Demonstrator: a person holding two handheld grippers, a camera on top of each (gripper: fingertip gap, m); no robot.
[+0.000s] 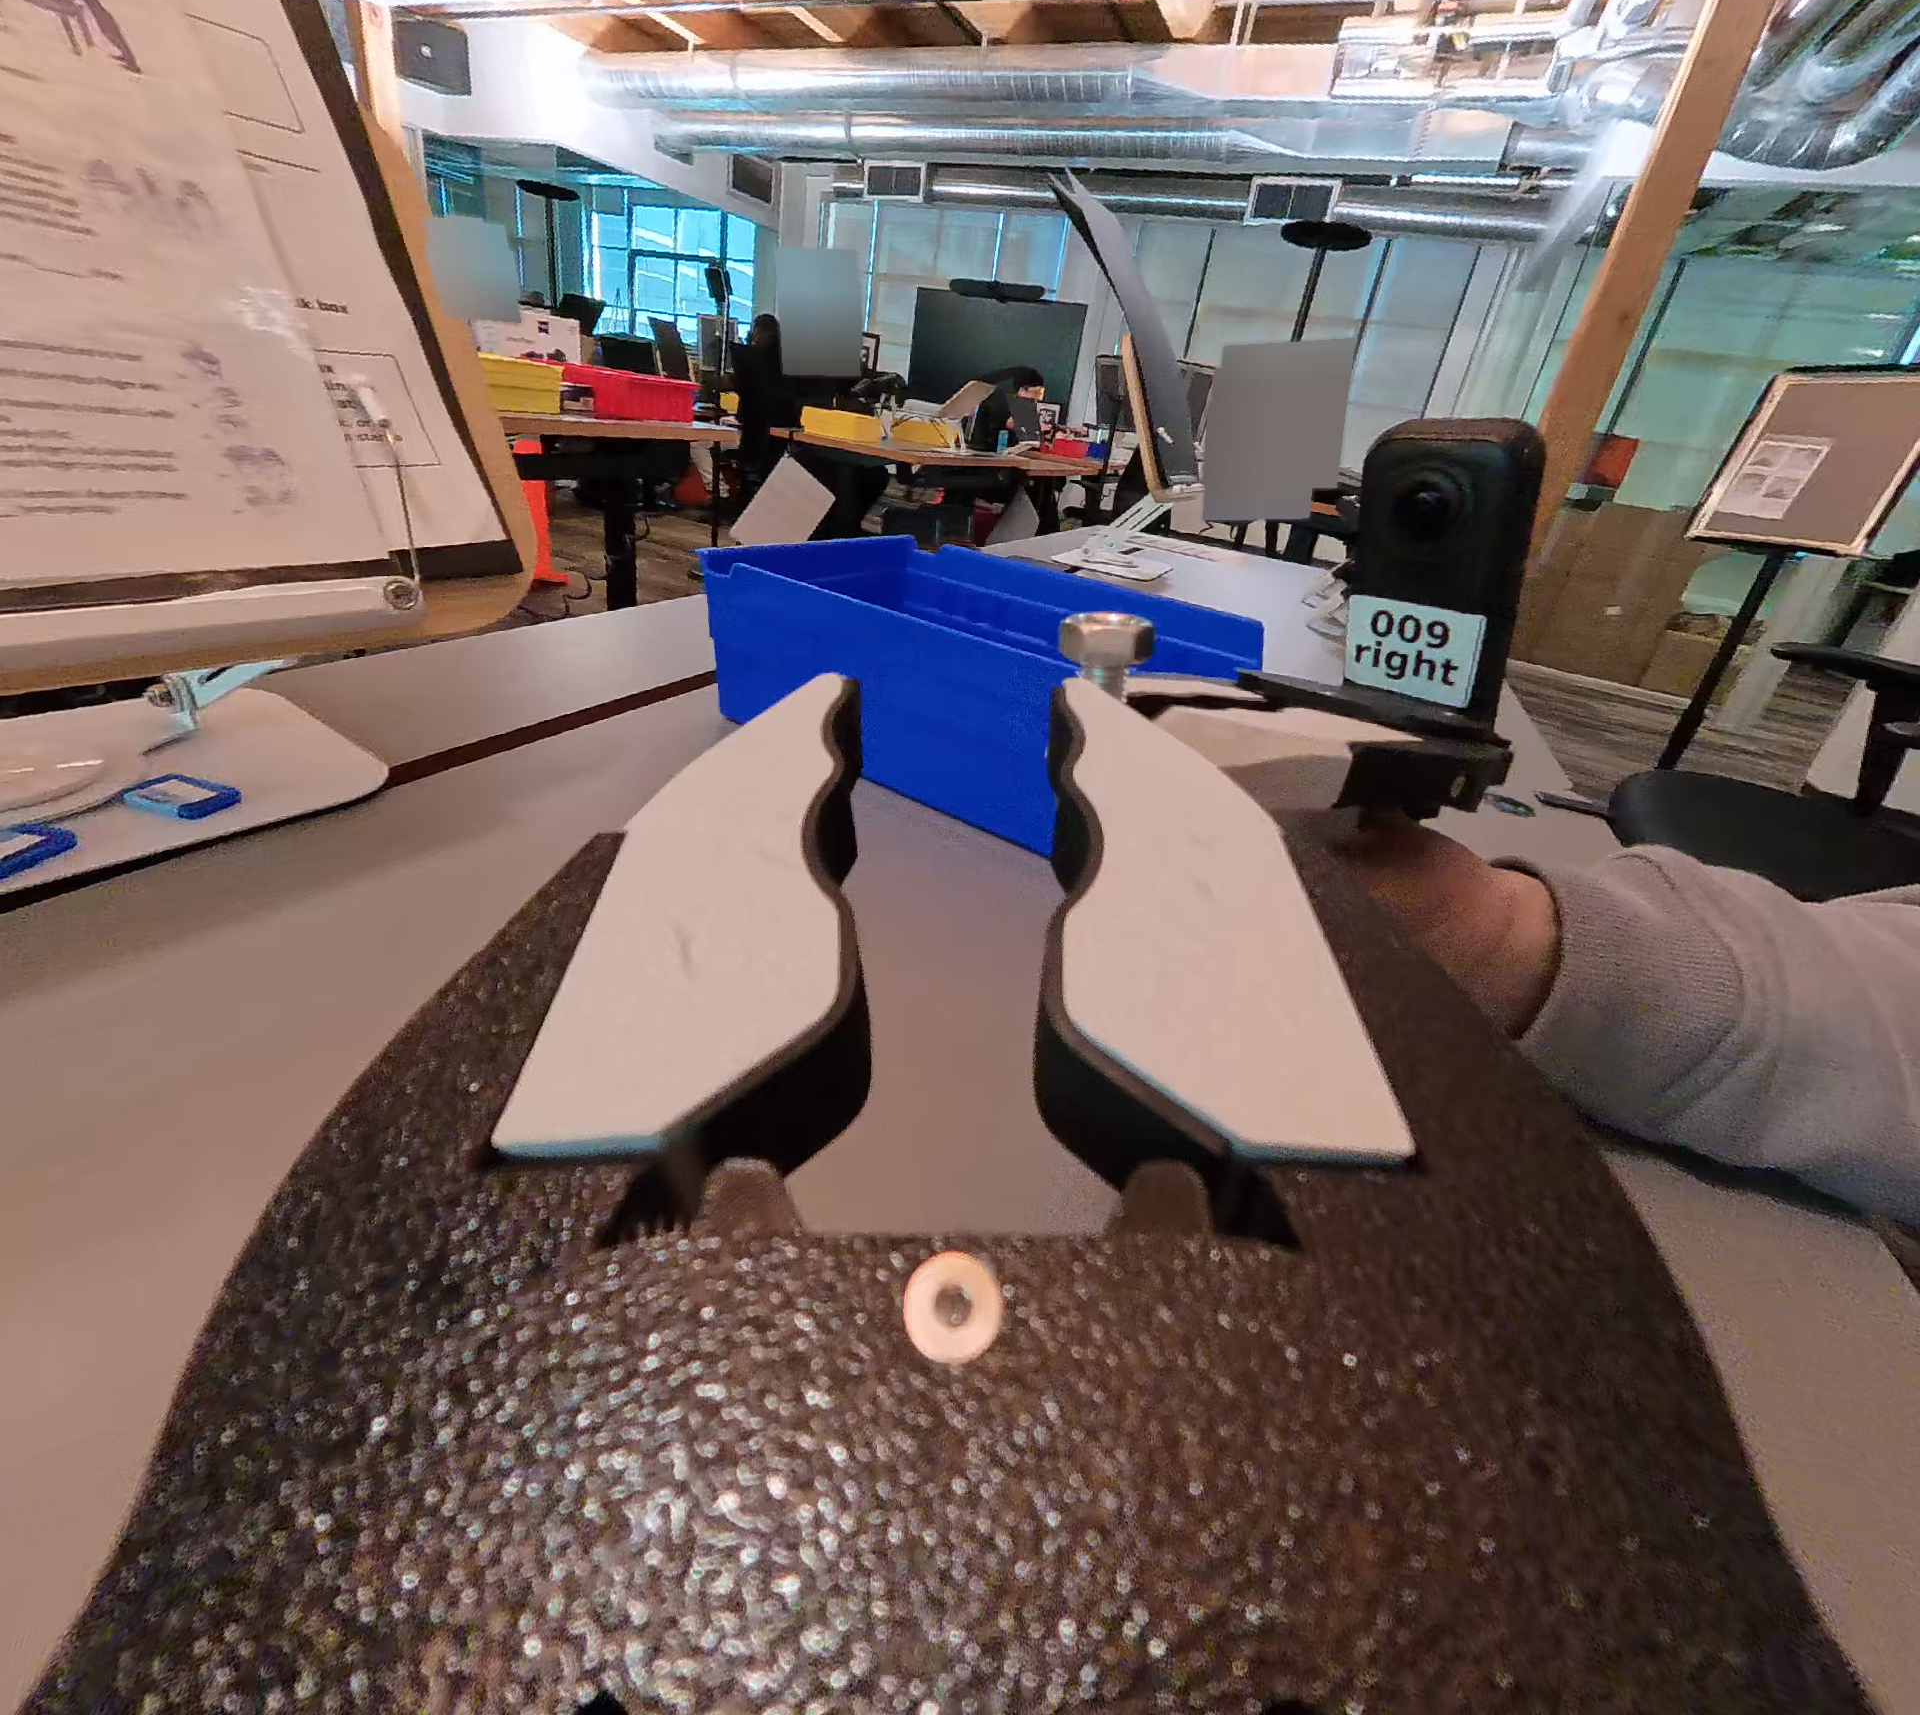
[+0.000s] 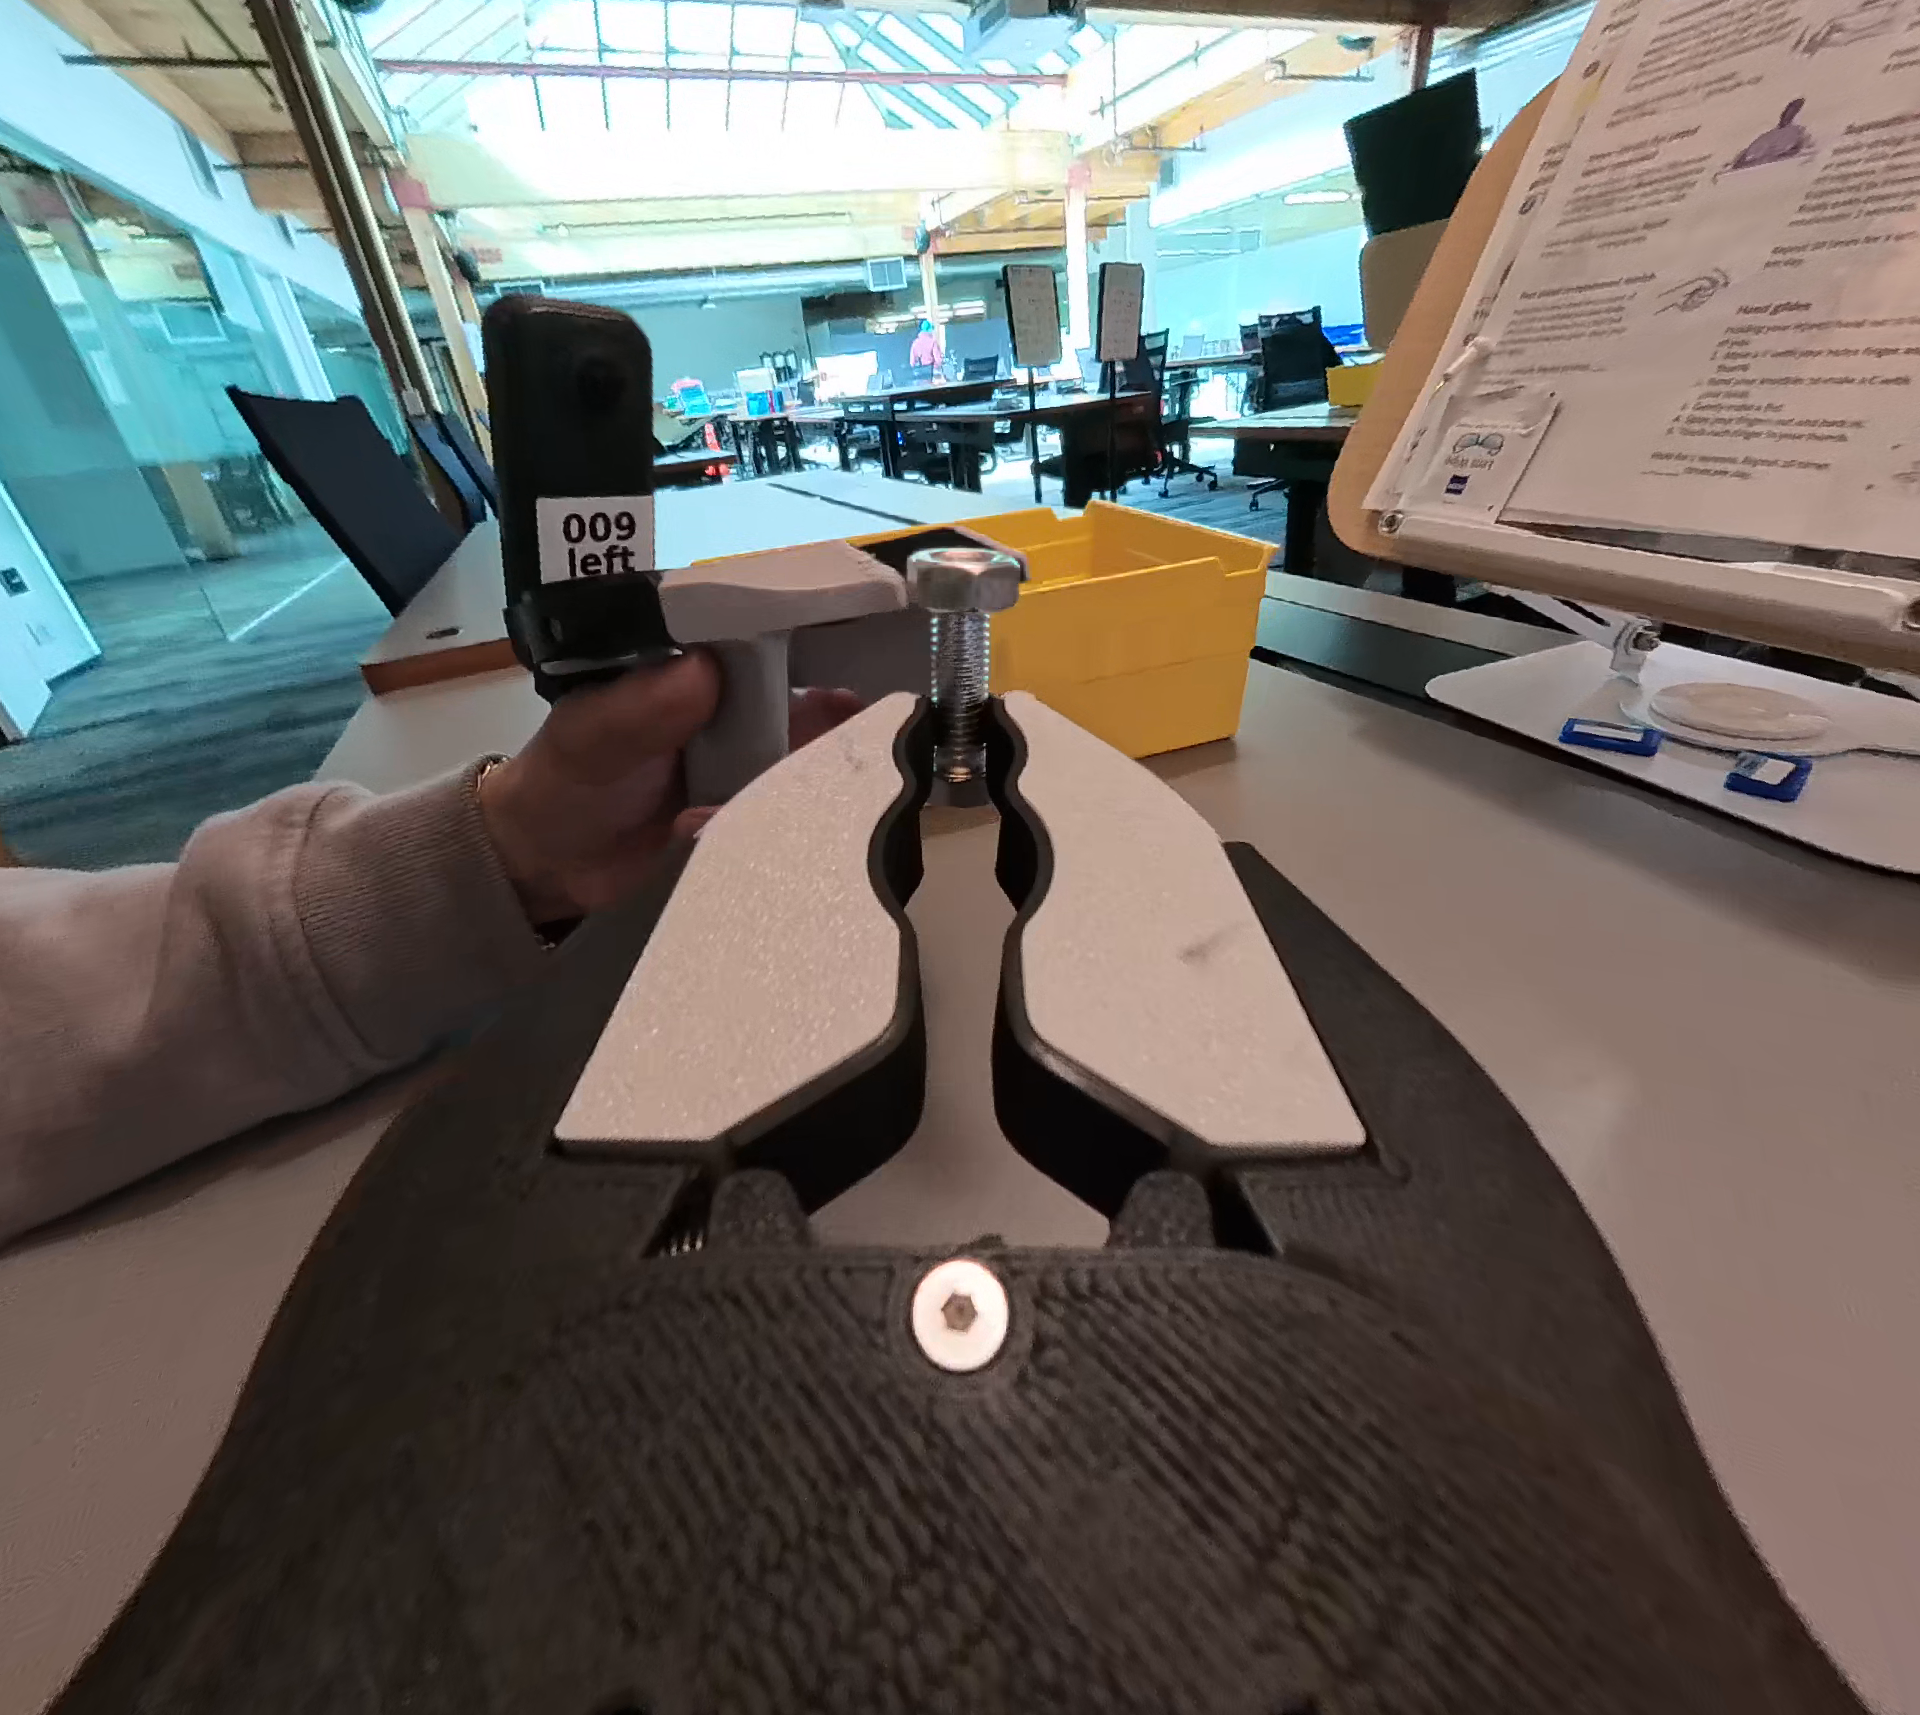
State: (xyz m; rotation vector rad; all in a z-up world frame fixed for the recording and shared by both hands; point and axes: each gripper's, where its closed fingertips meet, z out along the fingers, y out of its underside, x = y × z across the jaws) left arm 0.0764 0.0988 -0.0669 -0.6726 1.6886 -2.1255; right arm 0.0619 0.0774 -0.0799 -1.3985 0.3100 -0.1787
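Note:
My right gripper [image 2: 961, 720] is shut on the threaded shank of a steel hex bolt [image 2: 961, 657]. It holds the bolt upright, head up, above the grey table [image 2: 1455, 990]. My left gripper [image 1: 951, 709] is open and empty, with only the table and a blue bin [image 1: 810, 626] showing through the gap. The bolt's head [image 1: 1107, 639] rises just behind the tip of its right finger [image 1: 1143, 834]. In the right wrist view the left gripper's grey finger [image 2: 790, 595] reaches in from the left, level with the bolt head. A hand [image 2: 603, 761] grips its handle.
The blue bin stands right ahead of the left gripper; a yellow bin [image 2: 1143, 626] stands behind the bolt. A document stand with printed sheets [image 1: 208, 315] sits at the table's side, small blue cards [image 1: 182, 798] on its base. The right gripper's camera [image 1: 1444, 543] and a sleeve [image 1: 1714, 1021] are at right.

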